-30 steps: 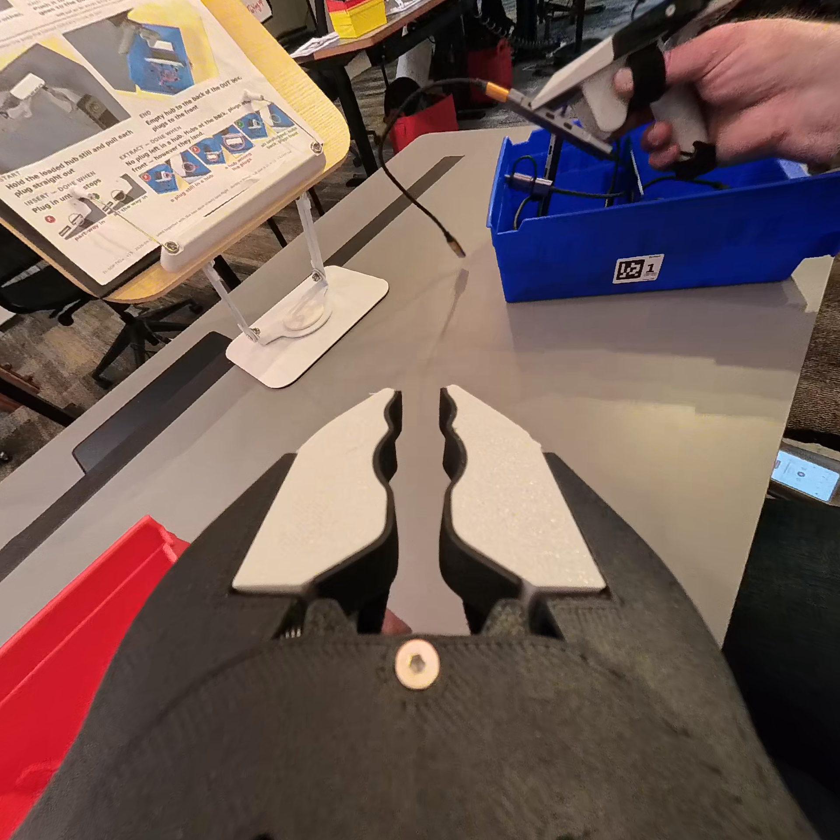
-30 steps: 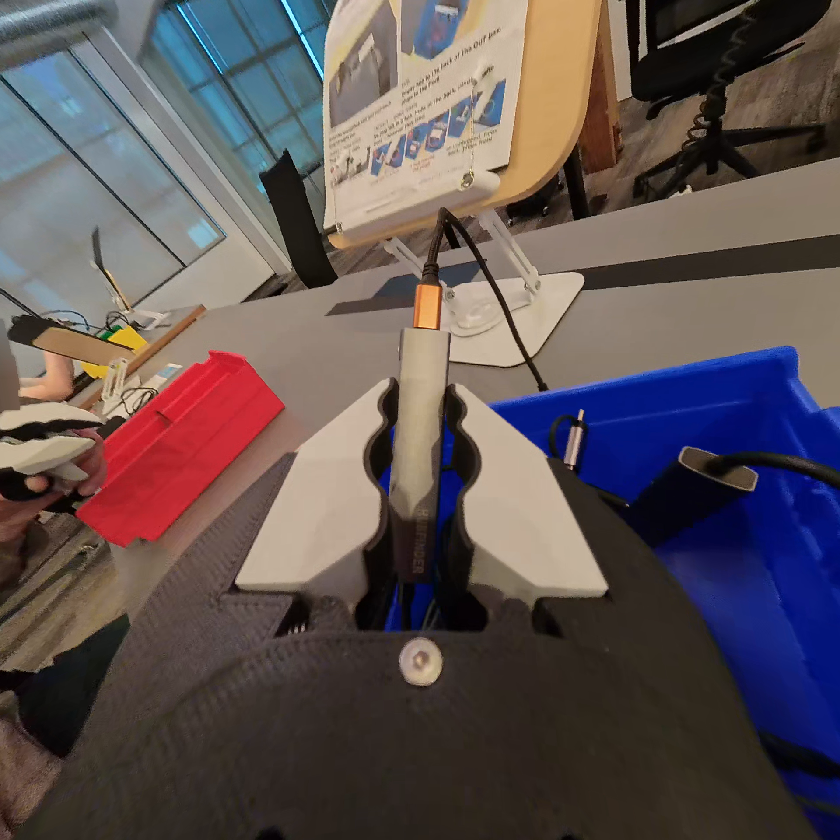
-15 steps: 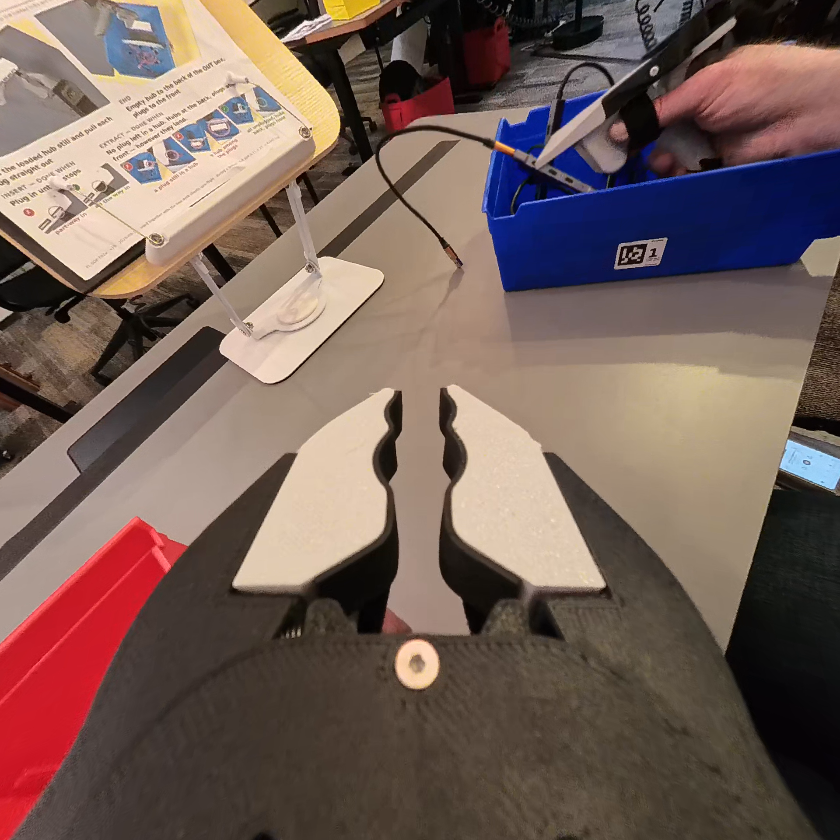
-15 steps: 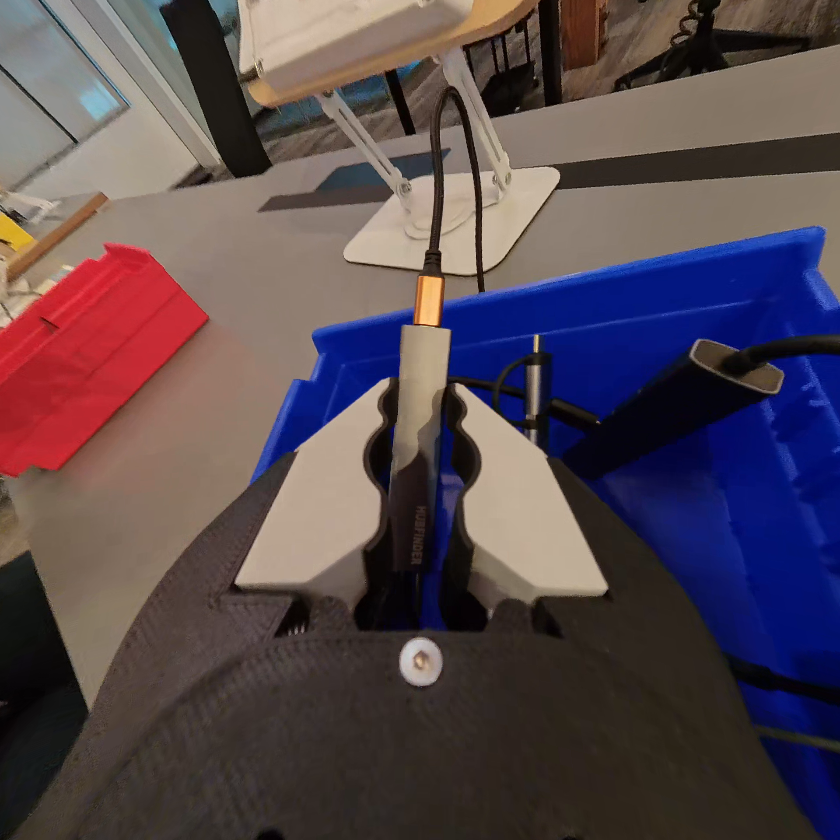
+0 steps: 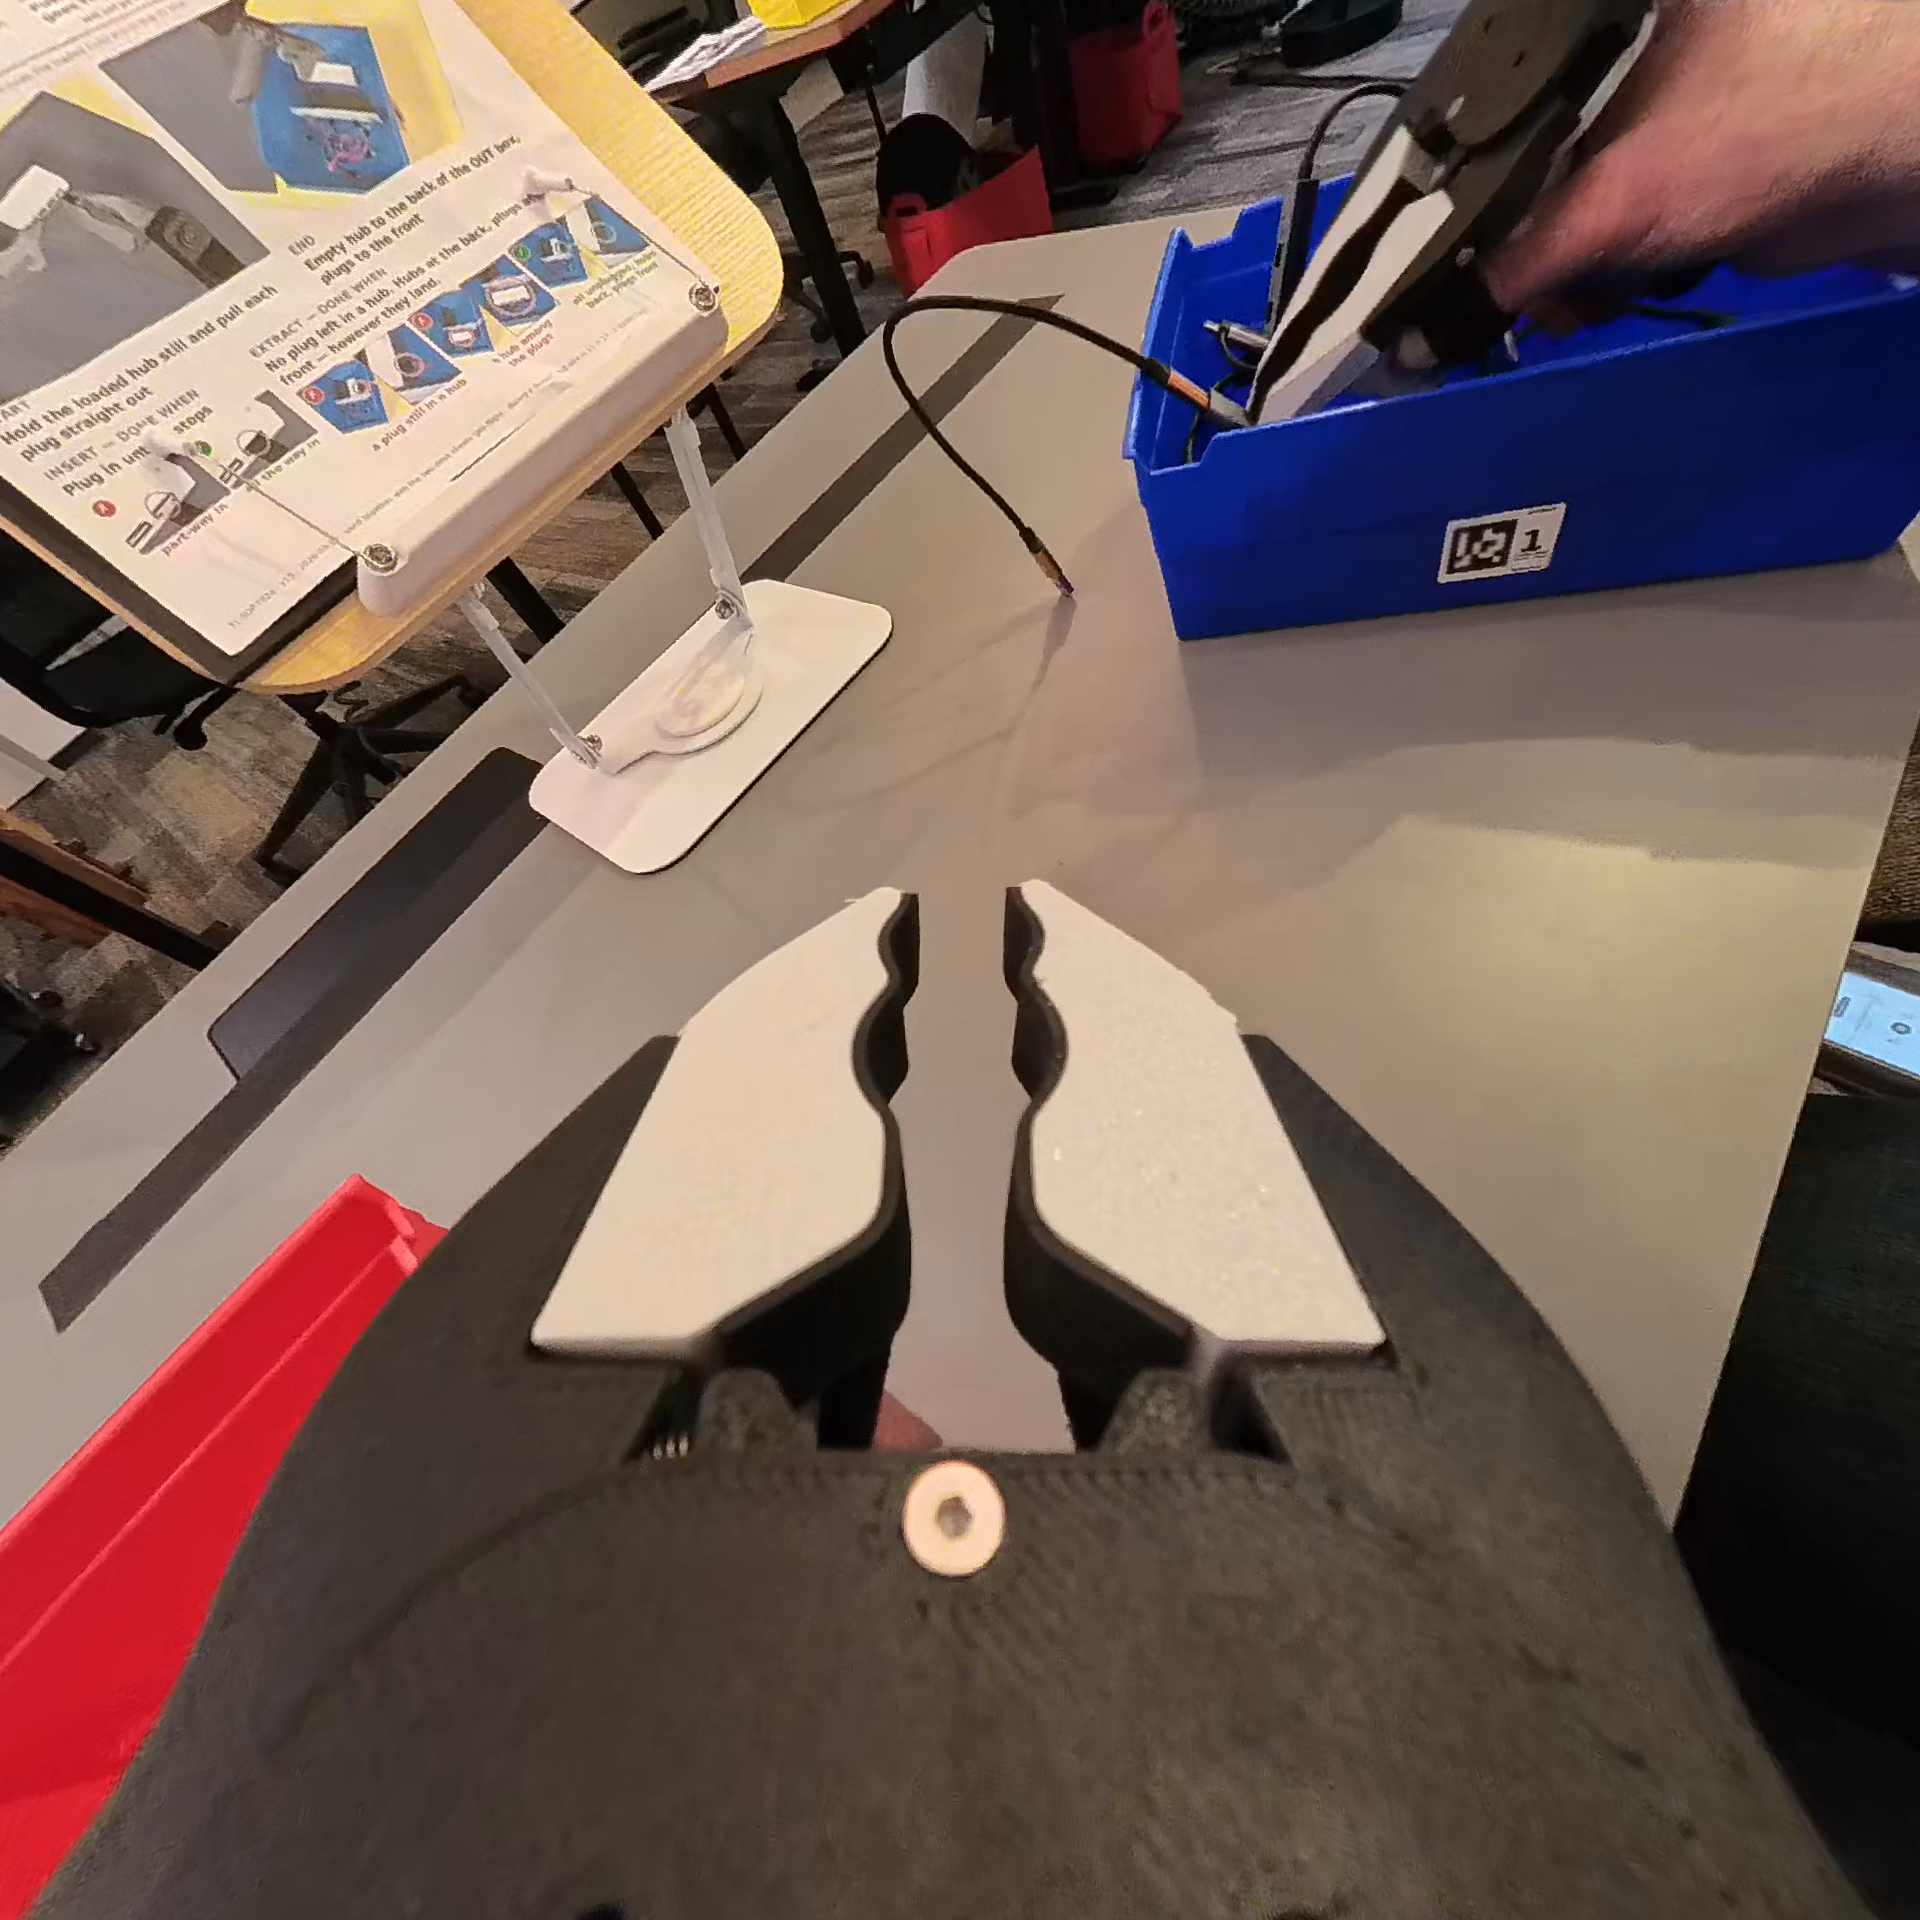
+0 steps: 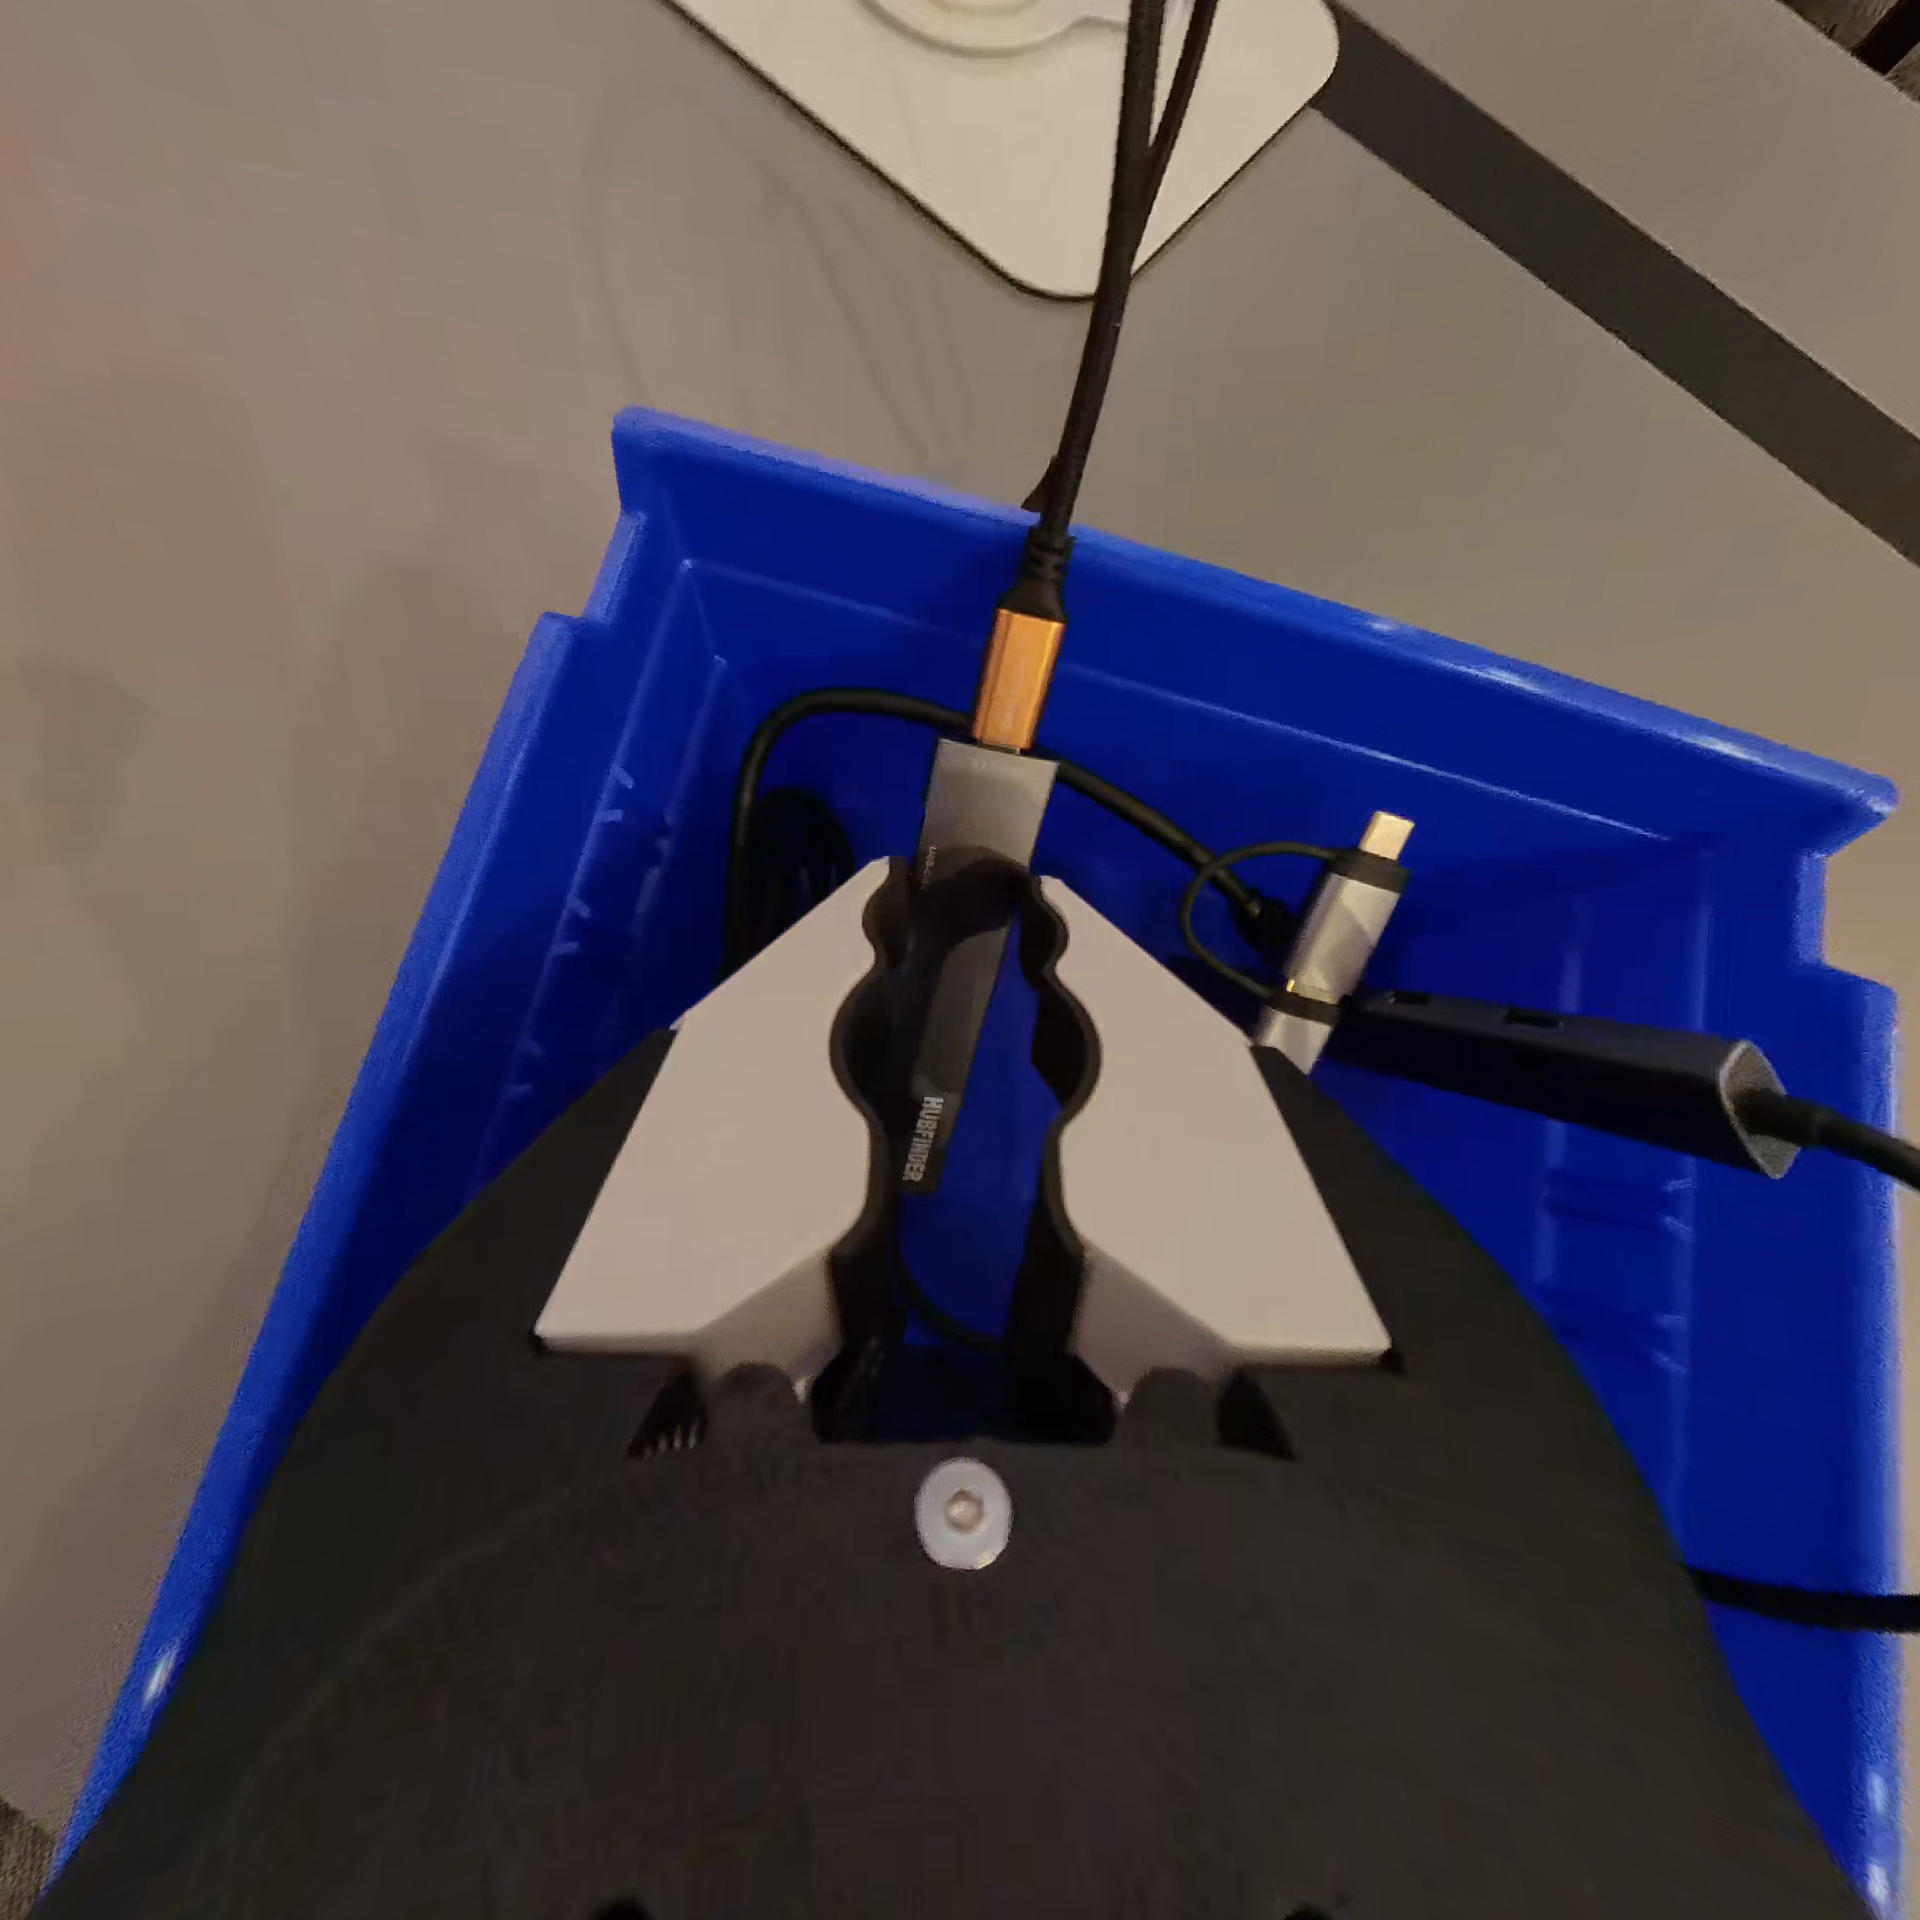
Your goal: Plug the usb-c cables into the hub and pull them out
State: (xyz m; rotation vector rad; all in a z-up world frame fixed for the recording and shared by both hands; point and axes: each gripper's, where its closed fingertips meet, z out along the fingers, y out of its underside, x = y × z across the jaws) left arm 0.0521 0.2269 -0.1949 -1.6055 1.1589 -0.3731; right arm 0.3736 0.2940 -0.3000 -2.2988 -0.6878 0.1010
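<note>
My right gripper (image 6: 961, 873) is shut on a slim grey hub (image 6: 982, 821) and holds it low inside the blue bin (image 6: 623, 935), pointing down at the bin's corner. A black cable with an orange plug (image 6: 1018, 675) sits in the hub's front end and runs out over the bin wall. In the left wrist view the right gripper (image 5: 1262, 400) dips into the blue bin (image 5: 1558, 488), and the cable's free end (image 5: 1049, 566) rests on the table. My left gripper (image 5: 961, 914) hovers over the grey table (image 5: 1351, 935), slightly open and empty.
A second dark hub (image 6: 1558, 1049) and a silver plug (image 6: 1340, 935) lie in the bin. A red bin (image 5: 156, 1507) is at the near left. An instruction board on a white stand (image 5: 717, 717) is at the far left. A phone (image 5: 1881, 1029) is at the right edge. Spacing between my two grippers at the tips: around 35 centimetres.
My right gripper has tipped downward and lowered the hub with its cable into the blue bin. The left gripper has barely moved.
</note>
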